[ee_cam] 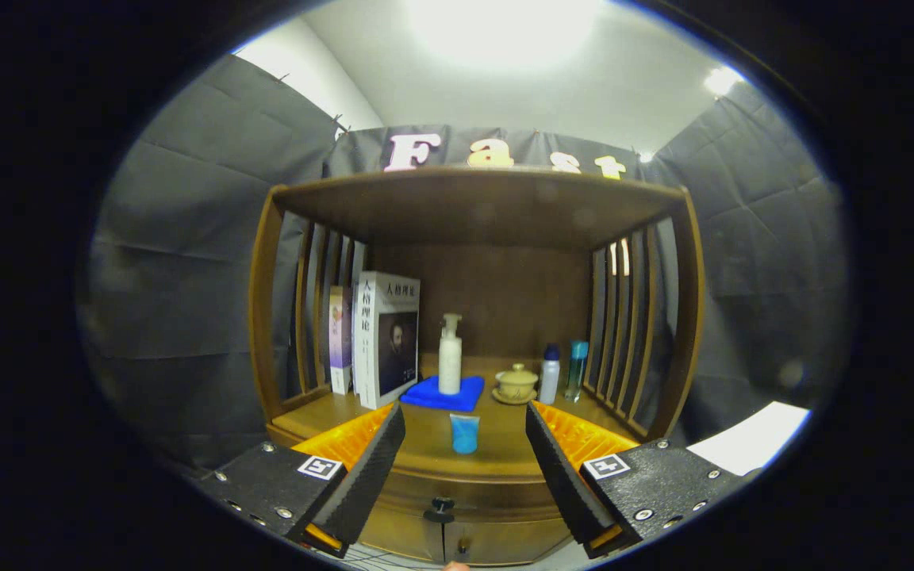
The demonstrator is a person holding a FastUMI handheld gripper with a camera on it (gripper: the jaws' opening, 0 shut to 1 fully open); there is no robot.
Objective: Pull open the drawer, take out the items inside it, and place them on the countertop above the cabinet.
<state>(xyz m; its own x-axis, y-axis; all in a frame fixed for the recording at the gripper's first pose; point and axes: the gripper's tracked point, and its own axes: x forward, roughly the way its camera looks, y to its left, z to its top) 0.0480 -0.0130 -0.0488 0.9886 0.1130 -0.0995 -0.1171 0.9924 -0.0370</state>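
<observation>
My gripper (465,452) is open, its two fingers spread wide with nothing between them. Beyond the fingertips lies the wooden countertop (425,456) of the cabinet. A small blue cup (464,433) stands on it near the front edge, between the fingers. Below the countertop edge is the drawer front (409,535) with a dark knob (441,507), and the drawer looks closed. The gripper is held back from the cabinet, above the knob's level.
On the countertop further back stand two books (382,337), a white pump bottle (450,354) on a blue cloth (443,394), a lidded tan bowl (516,384), a white bottle with blue cap (551,373) and a teal bottle (577,369). Slatted wooden sides and a top shelf (477,202) enclose the space.
</observation>
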